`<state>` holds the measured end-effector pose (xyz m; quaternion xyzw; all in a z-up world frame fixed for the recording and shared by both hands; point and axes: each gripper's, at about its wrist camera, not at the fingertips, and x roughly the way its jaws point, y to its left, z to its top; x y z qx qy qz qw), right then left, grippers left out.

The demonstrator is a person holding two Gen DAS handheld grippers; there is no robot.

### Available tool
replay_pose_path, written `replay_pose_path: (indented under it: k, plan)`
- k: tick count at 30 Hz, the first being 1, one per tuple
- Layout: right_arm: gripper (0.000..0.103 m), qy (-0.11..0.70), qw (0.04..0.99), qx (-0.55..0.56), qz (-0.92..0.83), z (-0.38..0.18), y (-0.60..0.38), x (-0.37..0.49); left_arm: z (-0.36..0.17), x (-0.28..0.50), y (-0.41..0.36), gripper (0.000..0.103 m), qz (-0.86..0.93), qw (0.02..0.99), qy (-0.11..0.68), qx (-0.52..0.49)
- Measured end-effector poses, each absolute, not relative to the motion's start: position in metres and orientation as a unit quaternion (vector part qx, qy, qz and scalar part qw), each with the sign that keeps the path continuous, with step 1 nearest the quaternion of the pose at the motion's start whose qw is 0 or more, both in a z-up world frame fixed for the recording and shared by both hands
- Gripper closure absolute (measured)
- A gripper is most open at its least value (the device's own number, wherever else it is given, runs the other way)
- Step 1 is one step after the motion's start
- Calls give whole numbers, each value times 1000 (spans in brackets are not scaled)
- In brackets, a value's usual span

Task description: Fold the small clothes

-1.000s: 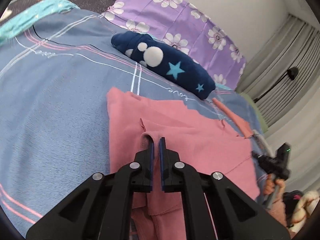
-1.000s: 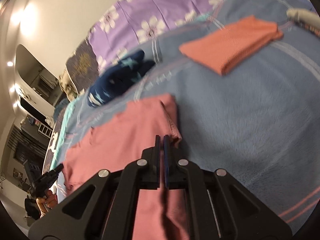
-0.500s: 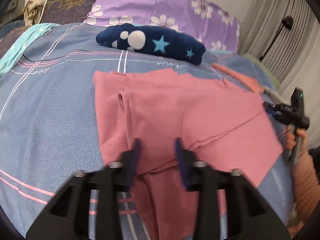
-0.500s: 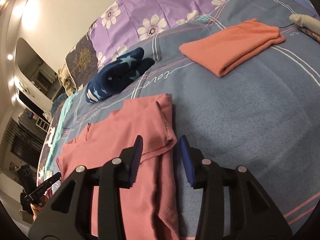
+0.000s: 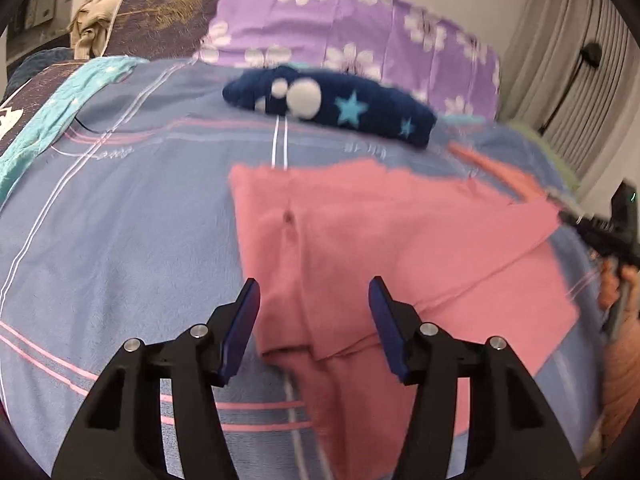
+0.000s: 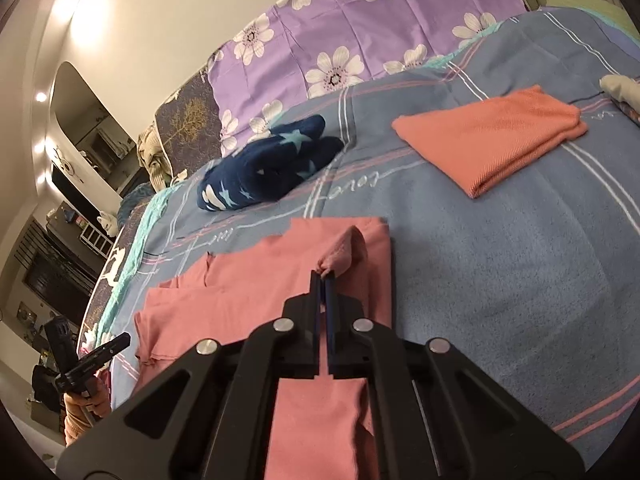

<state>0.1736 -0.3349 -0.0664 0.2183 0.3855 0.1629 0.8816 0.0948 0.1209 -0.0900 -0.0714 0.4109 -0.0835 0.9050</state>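
A pink garment [image 5: 392,248] lies partly folded on the blue striped bedspread [image 5: 120,220]. My left gripper [image 5: 314,304] is open wide and empty, hovering just above the garment's near folded edge. In the right wrist view the same pink garment [image 6: 256,292] shows, and my right gripper [image 6: 323,280] is shut on a pinched fold of it near its right edge, lifting a small peak of cloth. The left gripper also shows small at the far left of the right wrist view [image 6: 96,356].
A navy star-patterned garment [image 5: 332,104] lies behind the pink one, also in the right wrist view [image 6: 272,172]. A folded orange garment [image 6: 492,140] lies at the right. Purple flowered pillows [image 5: 352,48] line the back. Curtains [image 5: 576,60] hang at the right.
Both grippers let go of the pink garment and opened. The left has opened wider and drawn back. The right has shut again on a fold near the garment's right edge.
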Motion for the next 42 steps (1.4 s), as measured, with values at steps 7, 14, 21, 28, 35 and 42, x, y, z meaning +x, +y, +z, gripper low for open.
replay_pose_path:
  k: [7, 14, 21, 28, 35, 42]
  plan:
    - [101, 389, 877, 236, 154, -72, -340, 173, -87, 99, 119, 97, -104, 902, 412, -74]
    - [102, 354, 892, 240, 148, -37, -339, 197, -33, 129, 127, 101, -125, 918, 352, -132]
    - [99, 367, 900, 212, 104, -28, -337, 250, -24, 186, 143, 73, -70, 921, 341, -174]
    - [76, 402, 905, 69, 123, -60, -324, 210, -57, 107, 91, 46, -108, 925, 361, 59]
    - [55, 420, 884, 120, 166, -65, -321, 200, -85, 86, 80, 36, -62, 904, 394, 151]
    - [99, 444, 876, 93, 165, -65, -299, 201, -86, 107, 111, 101, -77, 901, 426, 32]
